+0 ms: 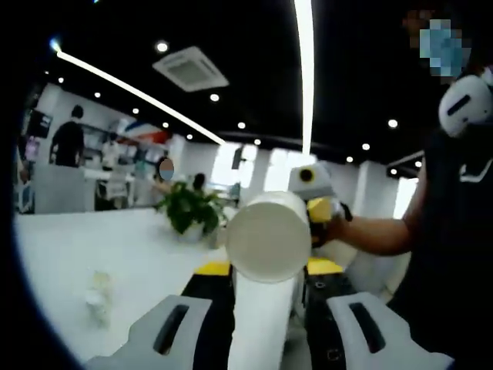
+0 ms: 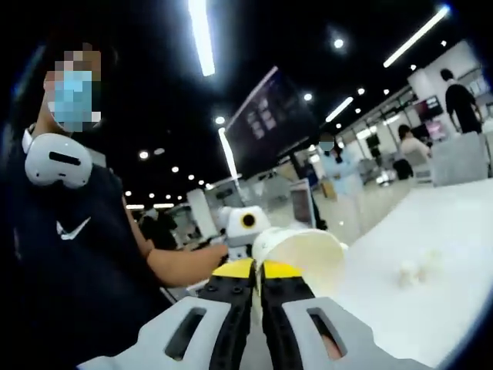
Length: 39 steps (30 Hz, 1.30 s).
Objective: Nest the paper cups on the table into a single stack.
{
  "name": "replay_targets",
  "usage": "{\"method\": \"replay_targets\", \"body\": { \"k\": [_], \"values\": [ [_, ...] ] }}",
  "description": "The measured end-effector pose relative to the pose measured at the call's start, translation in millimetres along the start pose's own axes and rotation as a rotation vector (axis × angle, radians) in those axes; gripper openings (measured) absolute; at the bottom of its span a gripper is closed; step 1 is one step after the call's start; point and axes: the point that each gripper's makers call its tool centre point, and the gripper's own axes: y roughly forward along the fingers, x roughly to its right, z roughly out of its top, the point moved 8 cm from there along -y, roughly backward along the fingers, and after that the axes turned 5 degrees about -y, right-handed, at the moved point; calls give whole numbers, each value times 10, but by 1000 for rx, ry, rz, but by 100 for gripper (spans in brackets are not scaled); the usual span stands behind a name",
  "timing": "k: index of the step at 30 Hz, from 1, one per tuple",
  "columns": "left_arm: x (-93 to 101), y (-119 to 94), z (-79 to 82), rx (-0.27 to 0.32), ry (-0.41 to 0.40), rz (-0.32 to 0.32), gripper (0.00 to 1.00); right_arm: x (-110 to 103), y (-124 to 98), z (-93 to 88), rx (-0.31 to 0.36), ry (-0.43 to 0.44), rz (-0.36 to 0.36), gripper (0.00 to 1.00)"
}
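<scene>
The room was a large open office with a black ceiling, long light strips and round spotlights, and people stood at counters far back in both views. A white table (image 1: 92,254) spread across the lower left of the left gripper view, with a green potted plant (image 1: 187,206) at its far edge near the centre of the frame and a small crumpled clear object (image 1: 98,297) lying at lower left.

In the left gripper view, the left gripper (image 1: 266,289) rose from the bottom centre, its jaws closed against the sides of a white paper cup stack (image 1: 266,254) that pointed its flat round base toward the camera. Behind the cup, right of centre, the right gripper (image 1: 317,208) showed, held in a person's hand (image 1: 333,229).

In the right gripper view, the right gripper (image 2: 258,274) had its yellow-tipped jaws drawn nearly together; whether they pinched anything could not be told. Just beyond the tips, slightly right of centre, the cup stack (image 2: 304,258) showed its open mouth, with the left gripper (image 2: 245,225) behind it. The table (image 2: 447,254) filled the right side.
</scene>
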Motion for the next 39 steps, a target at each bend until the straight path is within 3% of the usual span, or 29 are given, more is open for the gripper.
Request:
{"method": "replay_targets", "body": {
  "k": [2,3,7,10,13,15,18,22,25,29,35,39],
  "values": [
    [-16,-19,11,4,-7,9,19,-17,13,5,-3,-4,10,0],
    [-18,-23,10,4,-13,12,20,-19,17,9,-5,-4,12,0],
    [-78,-30,2,5,-1,90,51,-25,33,35,-16,-11,14,0],
    [-146,-58,-4,1,6,158,68,-14,43,73,-29,-32,-8,0],
    [-257,-102,-23,3,53,274,91,17,47,103,-81,-84,-52,0],
    [-309,-133,-75,-35,73,326,98,23,44,112,-128,-117,-68,0],
    [-374,-204,-235,-120,115,422,98,63,47,168,-223,-194,-143,0],
    [-473,-360,-454,-114,105,562,98,64,77,289,-293,-263,-162,0],
    [-485,-493,-644,-56,115,624,98,87,108,409,-344,-323,-183,0],
    [-459,-671,-989,-128,78,703,98,138,161,546,-449,-390,-199,0],
    [-323,-829,-1162,-146,112,731,98,175,267,704,-557,-445,-189,0],
    [-251,-899,-1256,-157,105,710,98,244,338,760,-705,-517,-219,0]
  ]
}}
